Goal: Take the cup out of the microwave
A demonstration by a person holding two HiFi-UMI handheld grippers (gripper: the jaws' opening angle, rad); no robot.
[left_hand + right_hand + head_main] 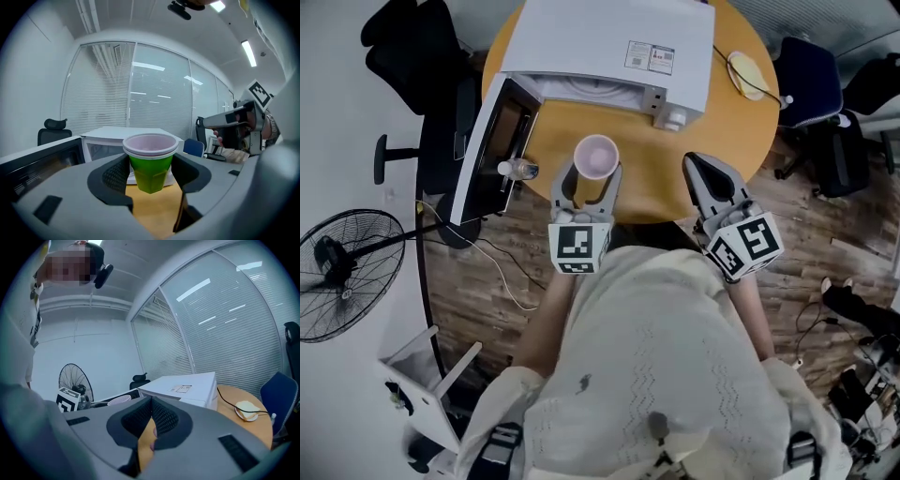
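A green cup [596, 157] with a pale pink-white liner hangs above the round wooden table [675, 155], in front of the white microwave [614, 47]. My left gripper [592, 175] is shut on it, one jaw on each side. In the left gripper view the cup [150, 164] stands upright between the dark pads, its base clear of the tabletop, with the microwave [112, 138] behind it. The microwave door [487, 150] stands open to the left. My right gripper [700, 167] hovers over the table's near edge to the right of the cup, jaws shut on nothing [151, 425].
A small clear bottle [517, 170] sits by the open door. A plate with a cable [748, 73] lies at the table's far right. A standing fan [342, 272] is on the floor at left, a blue chair [811, 80] at right, and a black chair [412, 47] at far left.
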